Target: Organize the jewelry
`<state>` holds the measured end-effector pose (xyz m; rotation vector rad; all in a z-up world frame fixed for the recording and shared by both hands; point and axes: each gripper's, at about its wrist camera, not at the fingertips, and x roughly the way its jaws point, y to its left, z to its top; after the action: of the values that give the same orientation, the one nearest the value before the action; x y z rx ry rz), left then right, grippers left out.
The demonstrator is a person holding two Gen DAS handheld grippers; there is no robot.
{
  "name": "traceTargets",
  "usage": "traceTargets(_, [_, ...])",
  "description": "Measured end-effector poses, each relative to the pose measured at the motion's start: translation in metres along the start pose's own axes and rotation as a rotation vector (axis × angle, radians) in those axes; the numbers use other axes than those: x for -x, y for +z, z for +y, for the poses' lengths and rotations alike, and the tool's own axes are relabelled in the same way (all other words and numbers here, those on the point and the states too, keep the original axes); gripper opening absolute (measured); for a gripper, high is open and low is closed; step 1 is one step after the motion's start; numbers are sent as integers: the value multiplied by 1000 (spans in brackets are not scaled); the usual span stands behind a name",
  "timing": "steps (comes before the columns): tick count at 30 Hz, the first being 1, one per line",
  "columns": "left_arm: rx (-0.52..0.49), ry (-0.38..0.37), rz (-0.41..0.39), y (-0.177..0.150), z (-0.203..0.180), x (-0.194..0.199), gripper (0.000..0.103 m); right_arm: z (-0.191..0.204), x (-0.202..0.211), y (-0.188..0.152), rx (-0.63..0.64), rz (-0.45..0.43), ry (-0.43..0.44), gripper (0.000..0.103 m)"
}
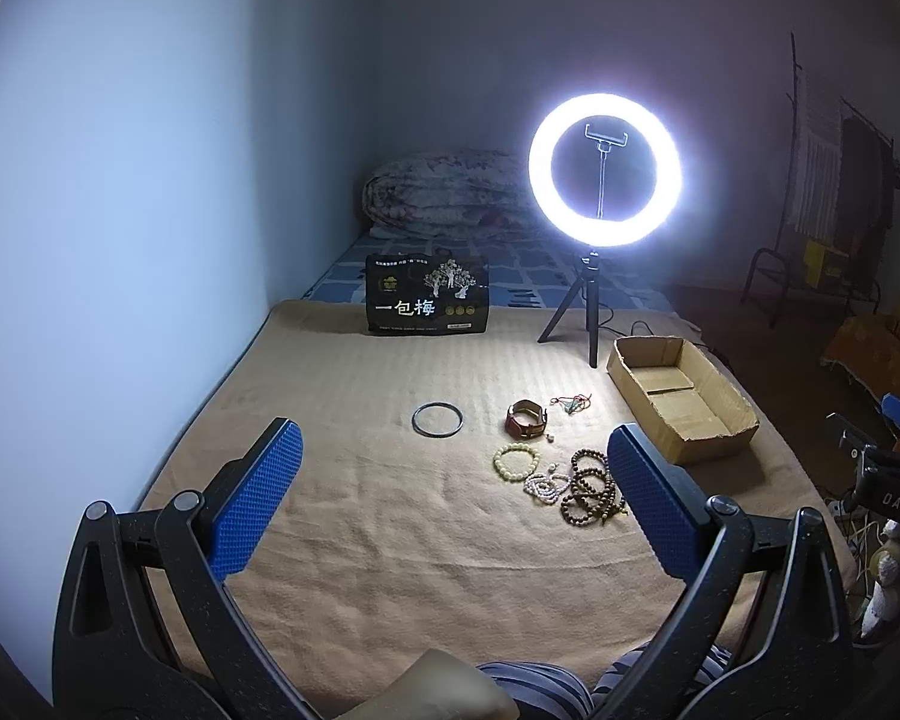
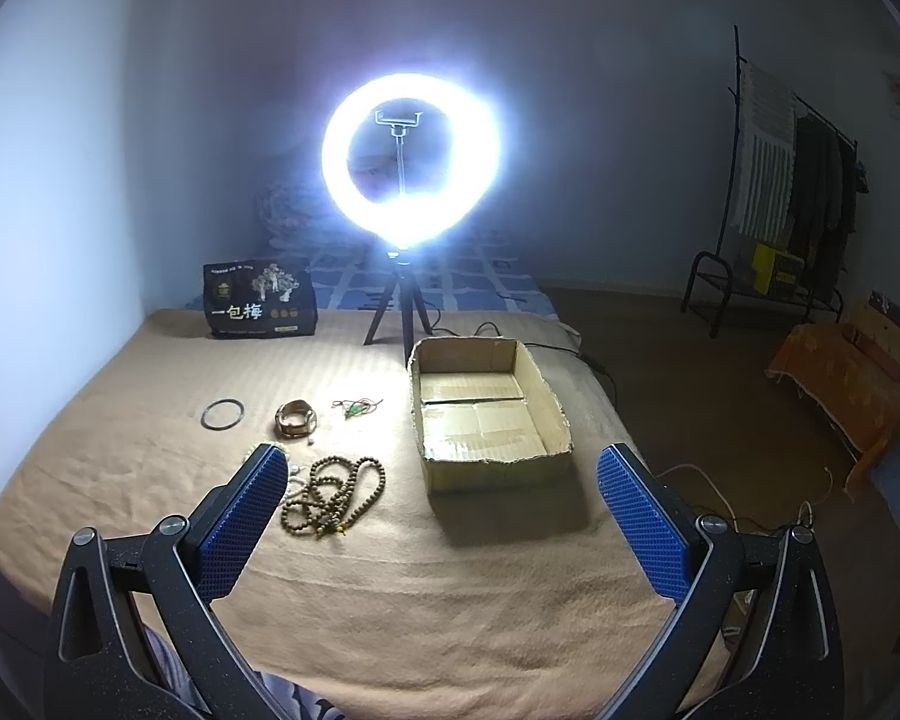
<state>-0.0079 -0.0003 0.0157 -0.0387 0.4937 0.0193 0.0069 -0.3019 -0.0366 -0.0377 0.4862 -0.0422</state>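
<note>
Jewelry lies on a tan blanket [image 1: 360, 516]: a dark bangle [image 1: 438, 419], a brown leather watch [image 1: 526, 419], a green-and-red cord pendant [image 1: 572, 402], a pale yellow bead bracelet [image 1: 515, 462], a white bead string [image 1: 544, 487] and a long brown bead strand [image 1: 591, 487]. An open cardboard box [image 1: 678, 402] stands to their right. My left gripper [image 1: 453, 456] is open and empty, above the blanket short of the jewelry. My right gripper [image 2: 444, 480] is open and empty, between the brown beads [image 2: 333, 495] and the box [image 2: 486, 414].
A lit ring light on a tripod [image 1: 605, 177] stands behind the jewelry. A black printed bag [image 1: 427, 295] stands at the back left. A folded quilt [image 1: 444, 192] lies further back. A wall runs along the left. A clothes rack [image 2: 792, 192] stands at the right.
</note>
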Motion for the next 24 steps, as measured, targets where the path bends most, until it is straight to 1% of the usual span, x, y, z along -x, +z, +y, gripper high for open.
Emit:
traceTargets(6, [-5,-3,4,-1,-4,-1,103,0,0,-1,1,0,2,103])
traceTargets(7, [-5,-4,0,-4,0,-1,103,0,0,-1,1,0,2,103])
traceTargets(24, [-3,-4,1,-5,1,-1,103,4,0,1,5,-2,5,103])
